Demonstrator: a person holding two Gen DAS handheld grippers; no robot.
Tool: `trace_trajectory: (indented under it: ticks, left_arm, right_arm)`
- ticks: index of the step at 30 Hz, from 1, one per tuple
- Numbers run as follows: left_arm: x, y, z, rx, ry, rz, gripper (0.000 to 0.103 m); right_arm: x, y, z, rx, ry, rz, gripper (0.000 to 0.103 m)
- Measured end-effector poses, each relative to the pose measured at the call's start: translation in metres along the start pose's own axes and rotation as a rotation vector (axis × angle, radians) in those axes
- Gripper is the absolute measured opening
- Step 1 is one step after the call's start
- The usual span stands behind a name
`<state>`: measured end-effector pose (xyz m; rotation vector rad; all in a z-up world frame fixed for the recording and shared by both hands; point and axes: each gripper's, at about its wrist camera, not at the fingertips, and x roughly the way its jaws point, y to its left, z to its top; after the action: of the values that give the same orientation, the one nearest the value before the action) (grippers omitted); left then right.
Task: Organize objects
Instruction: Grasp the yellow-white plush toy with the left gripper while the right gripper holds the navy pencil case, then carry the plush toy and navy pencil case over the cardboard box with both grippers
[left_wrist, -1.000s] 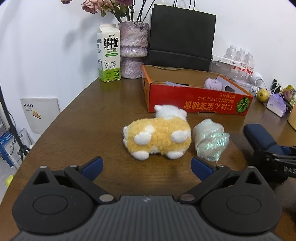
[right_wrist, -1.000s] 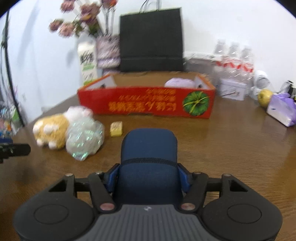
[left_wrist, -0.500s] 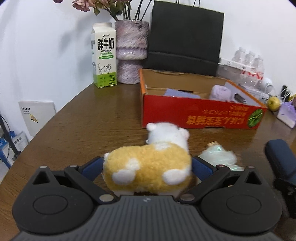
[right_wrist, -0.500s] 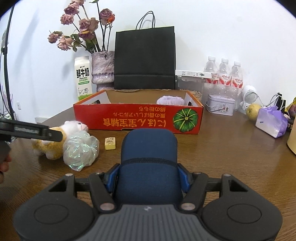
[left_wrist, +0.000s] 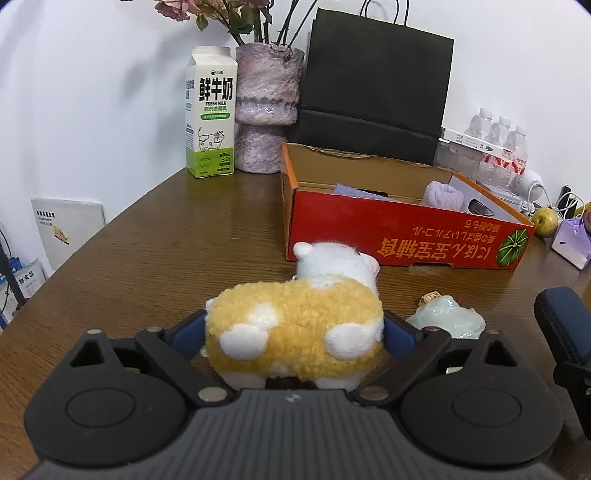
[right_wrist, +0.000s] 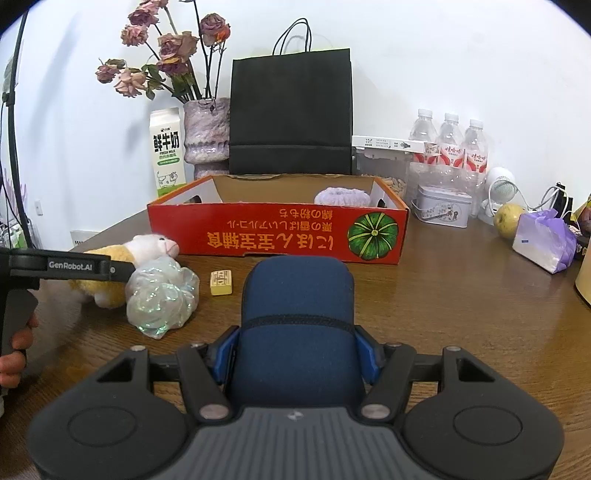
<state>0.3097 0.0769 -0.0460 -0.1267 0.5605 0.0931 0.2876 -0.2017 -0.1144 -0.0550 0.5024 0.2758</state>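
Bracketing plush sheep (left_wrist: 295, 325), soft and light: left gripper (left_wrist: 294, 332) just closing mid-body; box (left_wrist: 402, 236) at one o'clock; right gripper (right_wrist: 295, 354) clamping blue pouch (right_wrist: 297, 314).

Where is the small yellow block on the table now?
In the right wrist view the small yellow block lies on the table, left of centre, between the crumpled plastic bag and the blue case, in front of the red box.

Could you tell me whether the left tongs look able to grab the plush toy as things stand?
Probably yes. The plush toy already sits between the blue pads of the left tongs, which have just been closing around it; nothing lies between them, and the plastic bag sits just outside the right pad.
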Motion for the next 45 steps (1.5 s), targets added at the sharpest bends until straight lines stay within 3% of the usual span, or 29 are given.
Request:
trace_trajectory:
  ticks: [13, 18, 22, 26, 45]
  left_arm:
    - [-0.063, 0.000, -0.015, -0.026, -0.148, 0.112, 0.092]
    - [-0.097, -0.008, -0.026, -0.073, -0.208, 0.090, 0.092]
    - [-0.118, -0.028, -0.030, -0.029, -0.268, 0.089, 0.092]
    - [-0.121, -0.048, -0.030, 0.017, -0.275, 0.073, 0.092]
    - [-0.113, -0.089, 0.000, 0.058, -0.295, 0.041, 0.092]
  right_arm:
    - [-0.009, 0.004, -0.001, -0.030, -0.053, -0.002, 0.062]
    - [-0.017, 0.008, -0.003, -0.045, -0.077, 0.005, 0.062]
    - [-0.023, 0.010, -0.003, -0.051, -0.093, 0.020, 0.062]
    - [-0.029, 0.007, -0.003, -0.039, -0.108, 0.034, 0.062]
    - [-0.036, -0.005, 0.022, -0.014, -0.118, 0.098, 0.062]
